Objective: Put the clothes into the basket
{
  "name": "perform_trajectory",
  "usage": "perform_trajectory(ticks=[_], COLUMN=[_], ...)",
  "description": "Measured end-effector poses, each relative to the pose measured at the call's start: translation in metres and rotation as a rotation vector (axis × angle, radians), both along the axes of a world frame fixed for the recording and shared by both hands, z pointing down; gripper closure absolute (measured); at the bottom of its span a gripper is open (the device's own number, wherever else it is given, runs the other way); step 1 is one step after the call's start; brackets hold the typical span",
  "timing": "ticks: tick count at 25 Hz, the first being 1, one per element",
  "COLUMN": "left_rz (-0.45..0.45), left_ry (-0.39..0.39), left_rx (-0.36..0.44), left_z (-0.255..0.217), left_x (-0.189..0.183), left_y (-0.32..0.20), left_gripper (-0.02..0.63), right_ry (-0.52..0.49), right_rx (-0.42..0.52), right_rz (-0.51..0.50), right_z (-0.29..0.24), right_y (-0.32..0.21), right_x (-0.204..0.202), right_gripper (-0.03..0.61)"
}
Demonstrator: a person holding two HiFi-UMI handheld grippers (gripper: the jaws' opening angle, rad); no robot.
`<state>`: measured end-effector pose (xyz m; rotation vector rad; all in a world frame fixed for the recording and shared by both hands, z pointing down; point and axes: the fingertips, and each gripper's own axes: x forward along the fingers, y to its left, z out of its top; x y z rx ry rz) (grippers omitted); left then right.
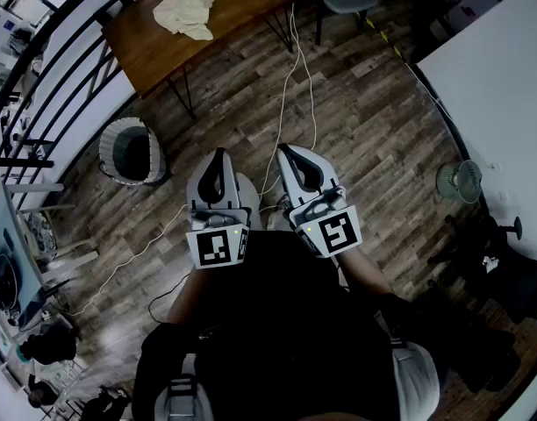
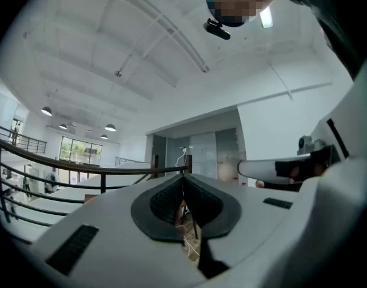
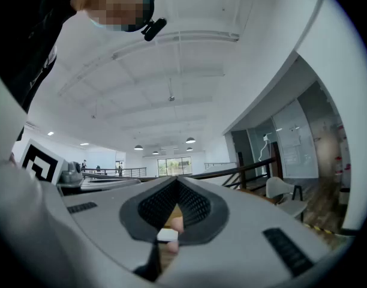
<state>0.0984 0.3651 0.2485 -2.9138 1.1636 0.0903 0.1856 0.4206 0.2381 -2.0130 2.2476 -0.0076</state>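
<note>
Holding left claw [image 1: 218, 153] and right claw [image 1: 284, 148] level, side by side, both pressed together, nothing pinched. Spotting cream clothes [image 1: 187, 9] crumpled on worktop [image 1: 159, 53], well apart from basket [image 1: 111, 139] down on floor [image 1: 361, 103].

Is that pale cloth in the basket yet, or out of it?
Out. The cloth lies crumpled on the wooden table, well apart from the basket, which stands on the floor.

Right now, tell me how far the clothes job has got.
Nothing is done yet: the pale cloth lies on the wooden table, and the basket stands apart on the floor. Nothing is in hand: left gripper and right gripper are both shut and empty. Left: grasp the cloth, carry it to the basket.
</note>
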Motion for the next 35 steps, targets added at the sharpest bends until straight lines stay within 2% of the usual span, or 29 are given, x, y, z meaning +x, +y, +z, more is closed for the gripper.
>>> perform_trajectory(ticks=[4,9,14,20,25,28,30,32,35], left_rz=[-0.043,-0.087,-0.078,-0.136,-0.136,-0.106,-0.101,-0.113,-0.130], left_ry=[0.041,0.059,0.061,0.094,0.105,0.096,0.078,0.061,0.058], left_rx=[0.006,-0.027,-0.036,-0.063,-0.079,-0.100,-0.071,-0.058,-0.101], left_z=[-0.002,0.015,0.026,0.034,0.037,0.041,0.038,0.038,0.049], left_x=[0.010,0.020,0.040,0.048,0.051,0.051,0.051,0.048,0.042], left_y=[-0.019,-0.051,-0.097,-0.183,-0.249,-0.282,-0.296,-0.304,-0.320], left_gripper=[0.600,0.600,0.600,0.600,0.600,0.600,0.600,0.600,0.601], right_ry=[0.005,0.012,0.023,0.018,-0.014,0.004,0.042,0.080,0.076], right_rx=[0.033,-0.006,-0.027,-0.074,-0.089,-0.070,-0.053,-0.068,-0.100], right_rz=[-0.048,-0.054,-0.073,-0.145,-0.104,-0.064,-0.051,-0.067,-0.103], right_z=[-0.012,0.003,0.006,0.013,0.020,0.023,0.024,0.028,0.037], right_y=[-0.019,-0.051,-0.103,-0.190,-0.261,-0.301,-0.322,-0.337,-0.359], right_x=[0.008,0.027,0.039,0.045,0.053,0.052,0.047,0.038,0.029], right_gripper=[0.571,0.571,0.571,0.570,0.569,0.569,0.569,0.569,0.569])
